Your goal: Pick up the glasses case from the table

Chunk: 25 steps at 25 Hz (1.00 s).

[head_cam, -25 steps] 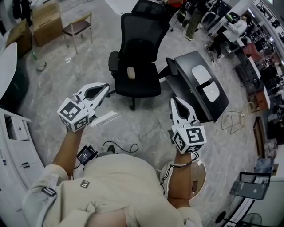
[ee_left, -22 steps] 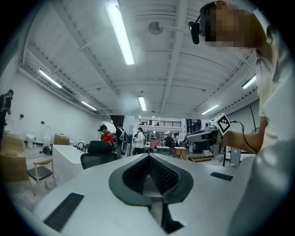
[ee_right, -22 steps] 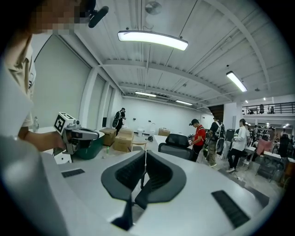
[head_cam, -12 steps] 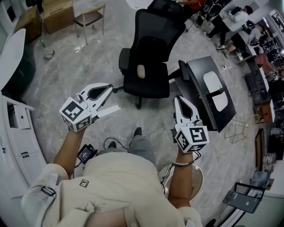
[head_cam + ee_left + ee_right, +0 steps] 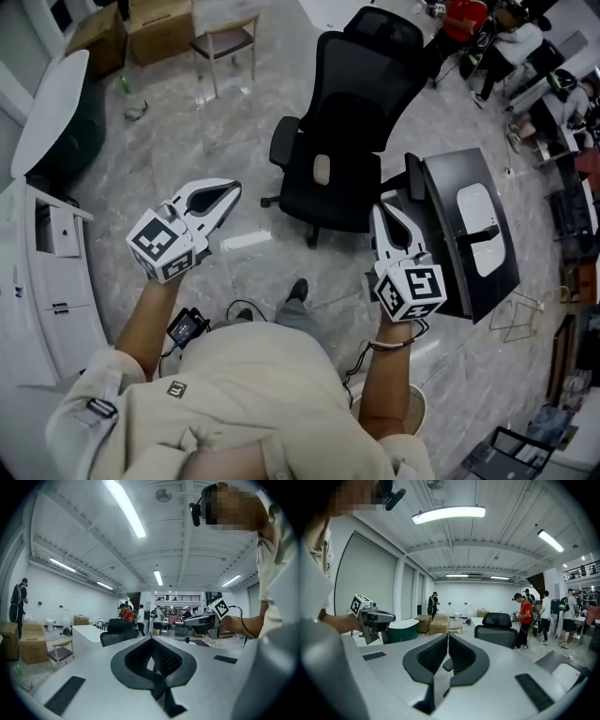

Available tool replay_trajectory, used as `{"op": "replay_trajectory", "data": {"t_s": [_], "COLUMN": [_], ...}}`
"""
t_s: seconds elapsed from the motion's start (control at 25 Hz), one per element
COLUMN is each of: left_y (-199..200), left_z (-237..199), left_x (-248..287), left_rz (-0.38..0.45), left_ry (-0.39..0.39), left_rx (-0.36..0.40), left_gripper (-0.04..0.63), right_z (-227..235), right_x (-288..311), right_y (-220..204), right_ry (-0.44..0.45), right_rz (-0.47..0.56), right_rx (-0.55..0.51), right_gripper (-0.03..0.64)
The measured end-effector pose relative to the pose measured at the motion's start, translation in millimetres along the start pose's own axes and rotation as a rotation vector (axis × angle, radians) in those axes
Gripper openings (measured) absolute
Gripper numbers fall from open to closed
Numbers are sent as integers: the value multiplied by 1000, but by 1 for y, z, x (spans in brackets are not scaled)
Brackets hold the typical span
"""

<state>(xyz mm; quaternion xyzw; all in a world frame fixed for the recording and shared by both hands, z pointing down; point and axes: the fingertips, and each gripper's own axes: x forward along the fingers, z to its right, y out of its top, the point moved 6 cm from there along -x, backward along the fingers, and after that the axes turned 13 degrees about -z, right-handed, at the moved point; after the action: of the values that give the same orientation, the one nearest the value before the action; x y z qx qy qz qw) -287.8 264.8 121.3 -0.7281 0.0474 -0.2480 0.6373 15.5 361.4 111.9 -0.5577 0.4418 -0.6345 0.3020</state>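
A white oval object [image 5: 478, 216], perhaps the glasses case, lies on a black table [image 5: 441, 202] at the right of the head view. Its shape is too small to make out. It also shows low at the right of the right gripper view as a white object [image 5: 565, 671] on the dark table [image 5: 548, 660]. My right gripper [image 5: 382, 208] is held just left of that table, jaws shut and empty [image 5: 447, 637]. My left gripper [image 5: 231, 191] hangs over the marble floor farther left, jaws together with nothing between them [image 5: 151, 640].
A black office chair [image 5: 347, 159] stands between the grippers, ahead of me and beside the table. White cabinets [image 5: 56, 272] line the left side. A wooden chair [image 5: 225, 42] and cardboard boxes [image 5: 159, 14] are at the back. A wire frame [image 5: 516, 319] lies on the floor right of the table.
The person has stepped forward; a foot now shows on the floor. Chair and table have slid lower and to the right in the head view. Both grippers stayed shut and moved along with the body.
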Motion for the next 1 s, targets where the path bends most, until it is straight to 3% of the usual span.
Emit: {"op": "replay_trajectory", "data": {"t_s": [0.56, 1.0], "left_y": [38, 70], "left_z": [13, 27], "left_x": [78, 130], "left_rz": [-35, -66], "left_ry": [167, 204], "left_rx": [-34, -14], "left_gripper": [14, 14], "right_z": [112, 179], "right_x": [68, 89], "right_y": [8, 10], "right_ry": [164, 206], "right_rz": [-2, 9], "right_rx": [8, 48], "right_gripper": [26, 25]}}
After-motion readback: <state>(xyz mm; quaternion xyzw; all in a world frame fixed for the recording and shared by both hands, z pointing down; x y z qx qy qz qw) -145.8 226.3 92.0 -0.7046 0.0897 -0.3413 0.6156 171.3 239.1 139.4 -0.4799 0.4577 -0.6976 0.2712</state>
